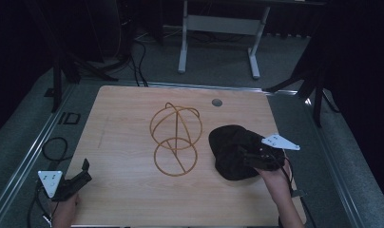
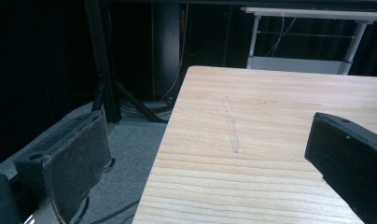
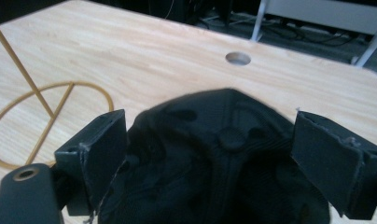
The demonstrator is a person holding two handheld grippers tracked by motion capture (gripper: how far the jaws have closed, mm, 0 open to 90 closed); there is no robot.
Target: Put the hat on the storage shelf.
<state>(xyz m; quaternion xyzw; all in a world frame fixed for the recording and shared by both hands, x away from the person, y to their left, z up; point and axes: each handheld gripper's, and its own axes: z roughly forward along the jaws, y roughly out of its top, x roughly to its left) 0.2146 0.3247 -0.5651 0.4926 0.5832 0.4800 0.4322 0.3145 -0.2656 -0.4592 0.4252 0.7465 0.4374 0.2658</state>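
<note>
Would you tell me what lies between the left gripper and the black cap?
In the high view, bare table and the gold wire stand lie between the left gripper and the black cap.

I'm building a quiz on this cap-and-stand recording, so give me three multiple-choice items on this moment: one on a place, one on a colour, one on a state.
1. Where does the black cap lie?
A. hung on the wire stand
B. on the table, right of the wire stand
C. on the floor

2. What colour is the wire stand?
A. golden yellow
B. blue
C. white

3. How does the right gripper stand?
A. shut and away from the cap
B. lying on the floor
C. open, one jaw on each side of the cap

Answers:
1 B: the high view shows the cap on the table beside the stand.
2 A: its rings look golden in the high view.
3 C: the right gripper view shows its jaws apart with the cap between them.
</note>
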